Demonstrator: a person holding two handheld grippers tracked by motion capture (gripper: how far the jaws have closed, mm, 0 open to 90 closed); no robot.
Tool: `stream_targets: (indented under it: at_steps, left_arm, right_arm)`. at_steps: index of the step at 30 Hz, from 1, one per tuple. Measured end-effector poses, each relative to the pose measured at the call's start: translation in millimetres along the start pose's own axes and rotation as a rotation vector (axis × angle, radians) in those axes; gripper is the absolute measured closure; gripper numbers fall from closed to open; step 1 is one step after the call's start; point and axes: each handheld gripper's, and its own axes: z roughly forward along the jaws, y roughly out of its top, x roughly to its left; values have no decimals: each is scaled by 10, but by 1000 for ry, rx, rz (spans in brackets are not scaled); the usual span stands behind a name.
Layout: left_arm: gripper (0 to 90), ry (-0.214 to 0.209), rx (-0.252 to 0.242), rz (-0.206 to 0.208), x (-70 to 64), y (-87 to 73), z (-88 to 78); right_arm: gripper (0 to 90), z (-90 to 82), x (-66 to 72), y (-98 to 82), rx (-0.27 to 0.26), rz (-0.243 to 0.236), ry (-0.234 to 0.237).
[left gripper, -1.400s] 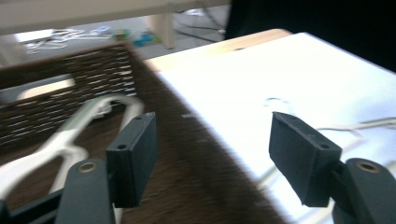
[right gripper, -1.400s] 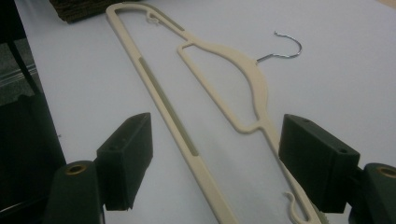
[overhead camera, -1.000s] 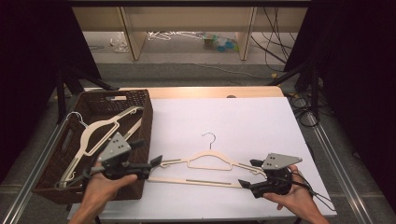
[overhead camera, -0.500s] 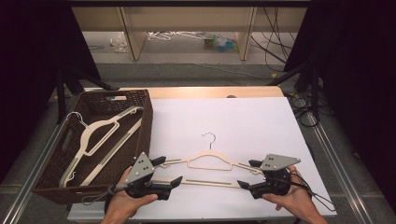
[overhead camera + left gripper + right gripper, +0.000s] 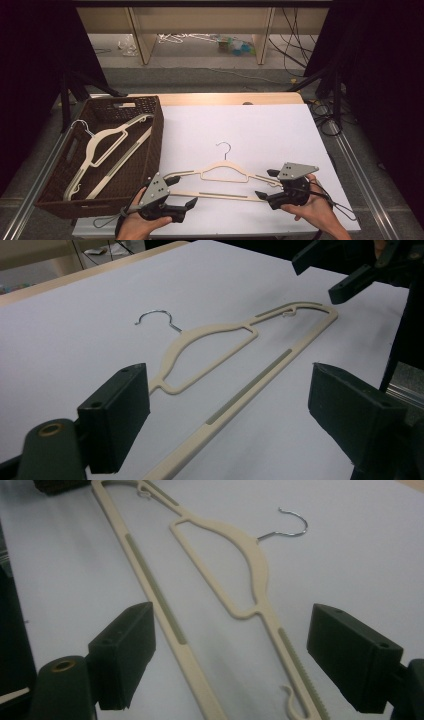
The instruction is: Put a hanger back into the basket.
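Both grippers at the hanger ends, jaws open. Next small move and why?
Probably close both grippers on the hanger. The left gripper and right gripper are open at opposite ends, and each gripper view shows the beige hanger lying flat on the white table between the open jaws, not yet pinched.

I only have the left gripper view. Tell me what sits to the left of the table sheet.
Observer: A dark woven basket stands at the sheet's left edge, seen from the high view.
Operator: Report what is in it.
Observer: Another cream hanger lies inside, with a long cream bar beside it.
Operator: Now give me the right gripper's jaws.
Observer: The right gripper is open, its jaws straddling the right end of the cream hanger on the sheet without touching it.
Operator: And mine, from above.
Observer: The left gripper is open at that hanger's left end.
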Motion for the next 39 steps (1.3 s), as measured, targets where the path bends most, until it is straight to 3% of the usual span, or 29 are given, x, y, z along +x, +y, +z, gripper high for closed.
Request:
stream_targets:
  at_steps: [7,13,16,18,22,29,36,39]
  left_arm:
    - [168,6,10,0,0,-18,-7]
    - [169,3,15,1,3,-26,-5]
    - [169,1,14,-6,-6,-26,-4]
    - [169,-3,16,0,-3,-29,-6]
    - [169,-4,12,-1,-4,-27,-7]
    - [169,-9,15,-1,-11,-33,-2]
    - [170,-10,24,4,-1,-48,9]
    - [170,-12,25,5,0,-43,14]
  right_arm:
    - [254,123,-187,6,45,0,-8]
    - [322,317,-333,21,122,7,15]
    - [354,438,-402,56,155,-31,28]
    - [375,508,-438,77,188,-16,46]
    - [420,625,-515,89,249,-30,57]
    - [550,704,-525,121,349,-66,83]
    - [681,690,-487,156,393,-96,104]
    - [692,696,-487,172,413,-91,103]
